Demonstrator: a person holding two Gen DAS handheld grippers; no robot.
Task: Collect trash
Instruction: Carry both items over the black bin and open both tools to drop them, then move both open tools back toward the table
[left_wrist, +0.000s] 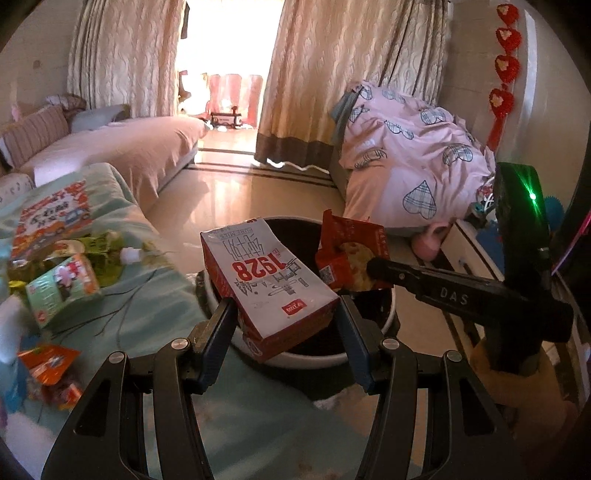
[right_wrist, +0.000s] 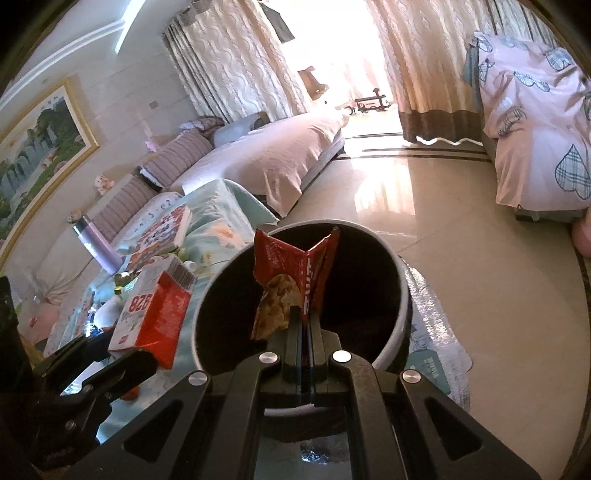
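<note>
My left gripper (left_wrist: 284, 314) is shut on a red and white milk carton (left_wrist: 266, 284) marked 1928, held tilted over the near rim of the white trash bin (left_wrist: 388, 321). The carton also shows in the right wrist view (right_wrist: 151, 314), beside the bin (right_wrist: 400, 284). My right gripper (right_wrist: 303, 314) is shut on a red snack wrapper (right_wrist: 295, 273) and holds it above the bin's dark opening. In the left wrist view the right gripper (left_wrist: 373, 271) comes in from the right with the wrapper (left_wrist: 351, 254).
The table under a light green cloth (left_wrist: 162, 306) holds more trash: a green carton (left_wrist: 62, 291), orange wrappers (left_wrist: 48, 365), a colourful box (left_wrist: 51, 218). A purple flask (right_wrist: 98, 243) stands on it. Sofas stand left, a quilt-covered pile (left_wrist: 413, 166) right, shiny floor (right_wrist: 461, 258) beyond.
</note>
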